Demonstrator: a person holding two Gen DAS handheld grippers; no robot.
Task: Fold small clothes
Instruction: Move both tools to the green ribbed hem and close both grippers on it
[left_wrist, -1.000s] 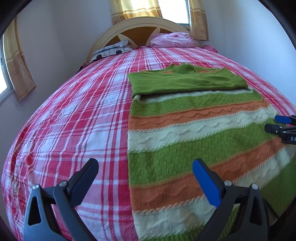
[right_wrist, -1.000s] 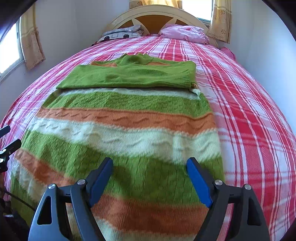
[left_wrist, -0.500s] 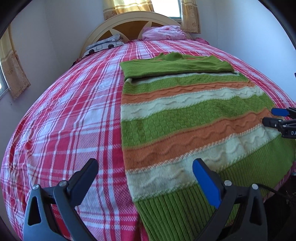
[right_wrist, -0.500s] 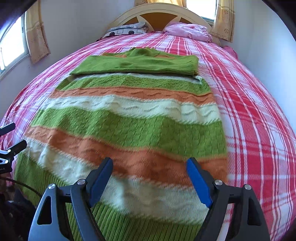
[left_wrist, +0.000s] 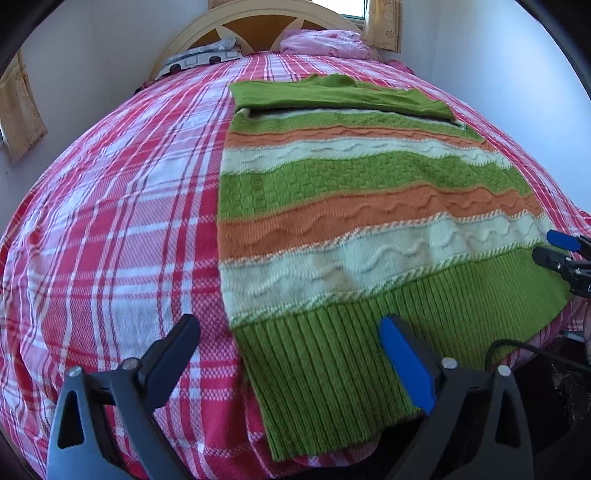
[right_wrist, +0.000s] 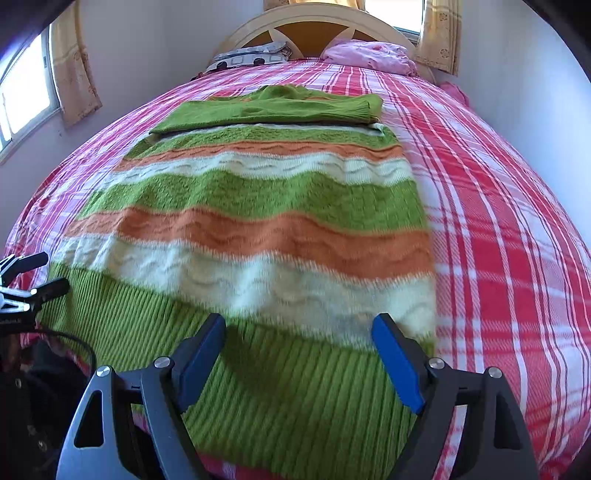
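A knit sweater striped green, orange and cream lies flat on the bed, its green sleeves folded across the top. Its ribbed green hem hangs at the bed's foot. My left gripper hovers over the hem's left corner. Its jaws are closing, with the hem edge below them and nothing pressed. My right gripper stands open just above the hem near its right side, holding nothing. Each gripper shows at the other view's edge: the right gripper and the left gripper.
A red and white plaid bedspread covers the bed. A cream headboard, a patterned pillow and a pink bundle sit at the far end. Walls and curtained windows close in on both sides. A black cable hangs below the bed's foot.
Both grippers have drawn back along the sweater toward the bed's foot. The ribbed hem, out of sight a second ago, now lies under both pairs of fingers.
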